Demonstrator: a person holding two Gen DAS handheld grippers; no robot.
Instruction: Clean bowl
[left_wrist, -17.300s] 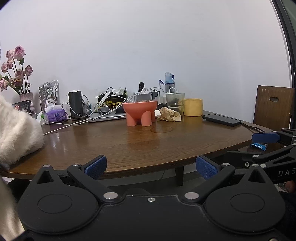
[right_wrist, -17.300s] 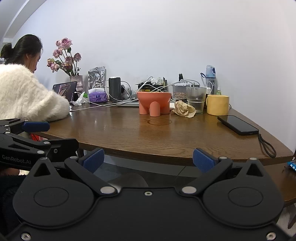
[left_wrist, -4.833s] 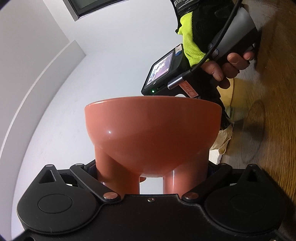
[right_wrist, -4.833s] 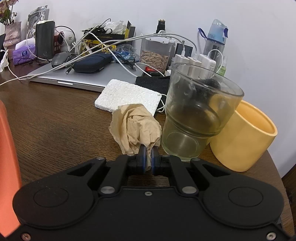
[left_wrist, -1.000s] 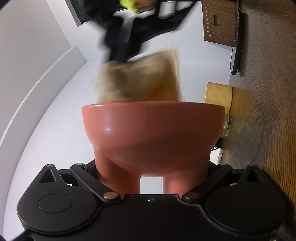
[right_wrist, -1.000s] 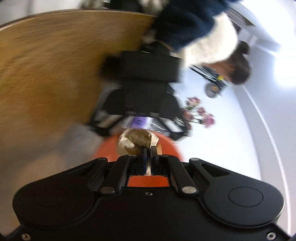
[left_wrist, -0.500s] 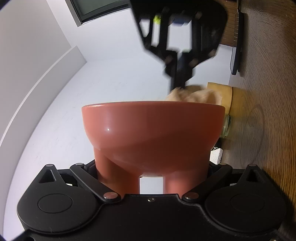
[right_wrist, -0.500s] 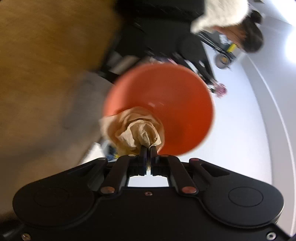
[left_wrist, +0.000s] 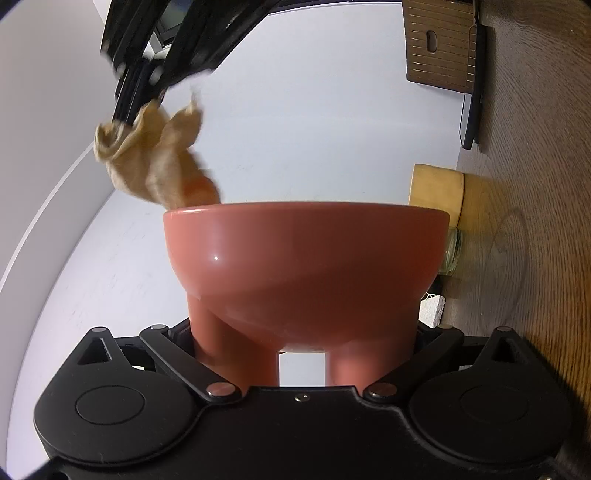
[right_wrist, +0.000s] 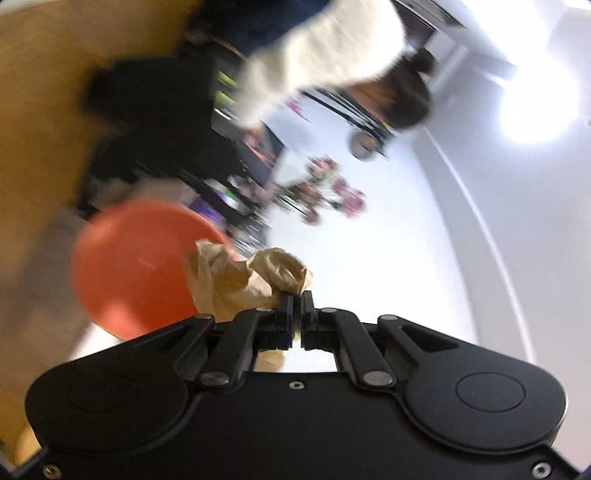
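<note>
A: What does the left tool (left_wrist: 301, 347) have?

B: It is clenched on the bowl (left_wrist: 306, 266), its fingers pressing two of the stubby legs from outside. The bowl is off the tabletop (left_wrist: 535, 221), tipped so its mouth faces away from that camera.

A: And the right tool (right_wrist: 297, 301)?

B: Pinched tight on a tan cloth (right_wrist: 243, 280). A thin fold sits between the jaws and the rest bunches out in front. The cloth hangs just at the bowl's rim, one end dipping inside; the left view shows that too.

A: How will the bowl handle?

B: My guess is a hard, glazed or plastic shell: stiff, smooth, with a glint on its side, so likely slippery. The legs are the sensible hold, since they are narrow enough to span and leave the inside free for wiping. The wall is too wide and rounded to pinch. If it is ceramic, a drop on the tabletop could chip it.

A: And the cloth?

B: Soft, light and crumpled. It will give under pressure and follow the curve, but so small a pinch could let it tug loose if it drags hard on the wall.

A: Anything near?

B: A yellow cup (left_wrist: 436, 192) and a glass (left_wrist: 452, 251) stand behind the bowl
</note>
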